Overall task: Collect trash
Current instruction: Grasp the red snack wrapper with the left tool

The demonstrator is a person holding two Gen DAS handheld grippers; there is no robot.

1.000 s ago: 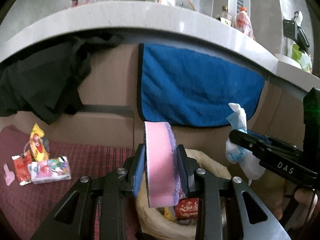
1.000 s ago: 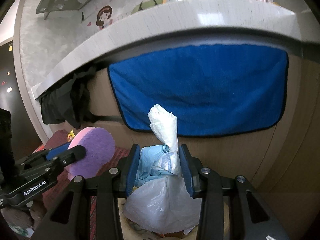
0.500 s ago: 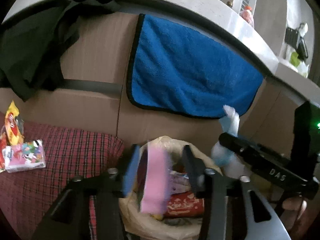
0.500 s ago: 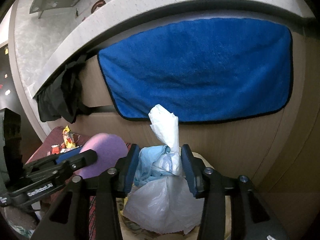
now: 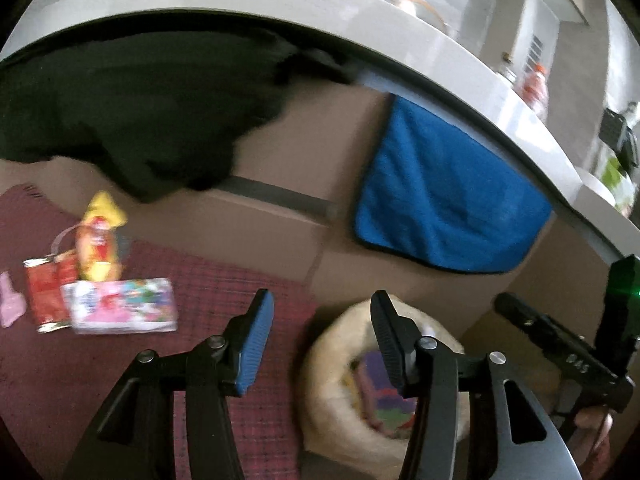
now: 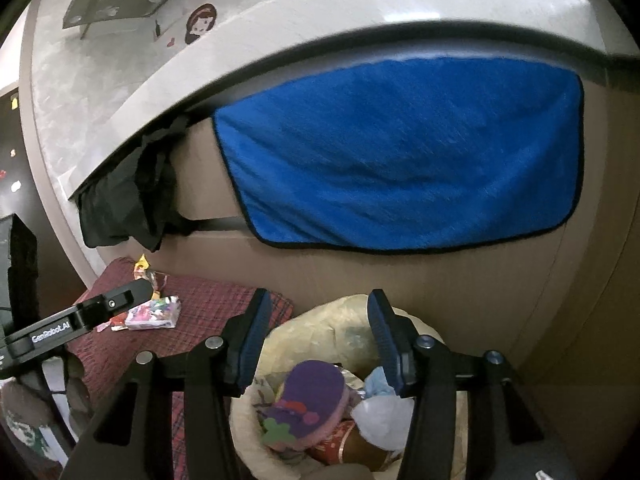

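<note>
Both tongs just let go. A moment ago the left tongs (image 5: 318, 336) pinched a pink and purple sponge (image 6: 308, 410), and the right tongs (image 6: 316, 336) pinched a white and blue plastic wad (image 6: 378, 414). Now both lie inside the trash bag (image 6: 320, 324), side by side, on top of a red wrapper. Both tongs are spread wide with nothing between them. So two pieces of trash are done, and both tongs are free to fetch more.

The left view has swung to the left and is blurry. I think the left tongs are heading for the next pieces.

The trash bag sits on the floor, just off the right edge of the red checked mat (image 5: 224, 292), in front of the wooden cupboard.

Here is the count:
- One trash bag, open at the top.
- Two tongs.
- One blue towel (image 6: 404, 152) hanging from the counter edge above the bag.
- One black cloth (image 5: 132, 112) hanging to the left of the towel.
- One red checked mat on the floor.
- Trash left on the mat, near its back left corner: one yellow and red snack packet (image 5: 98, 240), one red packet (image 5: 46, 292), one flat pink and white pack (image 5: 124, 306), and one small pink bit (image 5: 10, 310) at the far left. That makes four pieces that I can see, all close together, with some of them touching.
</note>
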